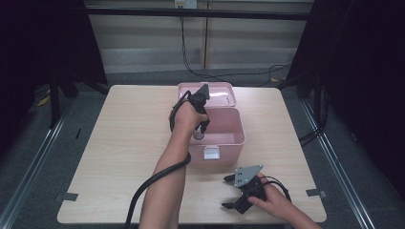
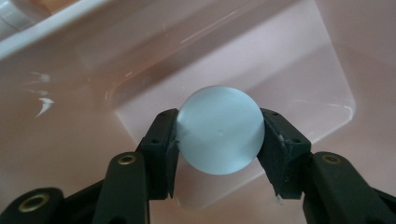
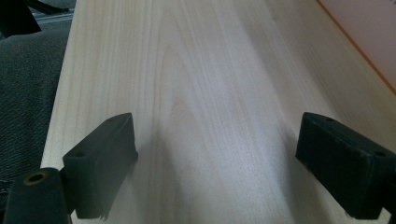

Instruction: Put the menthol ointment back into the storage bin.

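Note:
A pink plastic box [image 1: 224, 153] stands open in the middle of the table, its lid [image 1: 220, 93] folded back behind it. My left gripper [image 1: 200, 132] reaches down into the box and is shut on a pale blue round object [image 2: 219, 136]. In the left gripper view my left gripper [image 2: 220, 122] has a black pad pressed on each side of that object, just above the box's glossy pink floor [image 2: 299, 79]. My right gripper [image 1: 227, 192] rests near the table's front right edge. Its jaws stand wide apart over bare wood, as my right gripper [image 3: 217, 140] shows close up.
The light wooden table [image 1: 129, 124] has free room to the left of the box and in front of it. Dark curtains flank the table, and a black cable [image 1: 200, 71] runs over the grey floor behind it. The box's front wall carries a small clear latch [image 1: 210, 152].

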A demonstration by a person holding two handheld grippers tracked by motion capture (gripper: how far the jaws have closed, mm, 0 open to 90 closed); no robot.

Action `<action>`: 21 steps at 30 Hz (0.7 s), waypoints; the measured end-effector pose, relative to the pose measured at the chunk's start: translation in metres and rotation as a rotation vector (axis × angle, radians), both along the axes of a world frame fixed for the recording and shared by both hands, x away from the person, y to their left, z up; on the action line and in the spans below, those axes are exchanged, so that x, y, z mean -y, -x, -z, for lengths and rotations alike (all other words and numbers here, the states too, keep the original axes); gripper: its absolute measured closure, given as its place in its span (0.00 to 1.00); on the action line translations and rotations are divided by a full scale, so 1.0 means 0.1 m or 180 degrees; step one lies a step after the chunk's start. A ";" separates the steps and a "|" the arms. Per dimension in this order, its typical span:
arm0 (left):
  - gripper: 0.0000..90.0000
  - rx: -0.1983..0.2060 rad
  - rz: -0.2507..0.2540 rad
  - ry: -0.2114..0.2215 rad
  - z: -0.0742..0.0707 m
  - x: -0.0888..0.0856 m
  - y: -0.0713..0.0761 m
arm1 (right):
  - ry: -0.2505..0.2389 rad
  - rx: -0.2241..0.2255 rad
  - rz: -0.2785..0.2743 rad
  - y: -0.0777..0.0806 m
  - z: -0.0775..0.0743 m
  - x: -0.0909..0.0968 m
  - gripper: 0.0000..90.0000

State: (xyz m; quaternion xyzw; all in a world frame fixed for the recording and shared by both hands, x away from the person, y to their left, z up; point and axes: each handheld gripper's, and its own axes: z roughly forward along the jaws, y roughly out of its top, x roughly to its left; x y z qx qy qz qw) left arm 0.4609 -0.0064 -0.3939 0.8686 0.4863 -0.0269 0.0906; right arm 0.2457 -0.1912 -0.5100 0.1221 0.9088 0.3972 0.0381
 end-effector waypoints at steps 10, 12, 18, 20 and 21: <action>0.56 0.0000 -0.0103 -0.0040 0.13 0.00 -0.02 | -0.0001 0.0000 -0.0001 0.00 0.00 0.00 0.12; 0.56 -0.0012 -0.0142 -0.0043 0.15 0.00 -0.03 | 0.0000 0.0000 -0.0001 0.00 0.00 0.00 0.12; 0.56 0.0032 -0.0181 -0.0043 0.21 0.01 -0.04 | 0.0000 0.0000 -0.0001 0.00 0.00 0.00 0.12; 0.56 0.0061 -0.0205 -0.0056 0.24 0.00 -0.05 | 0.0000 0.0000 -0.0002 0.00 0.00 0.00 0.12; 0.56 0.0061 -0.0205 -0.0056 0.24 0.00 -0.05 | 0.0000 0.0000 -0.0002 0.00 0.00 0.00 0.12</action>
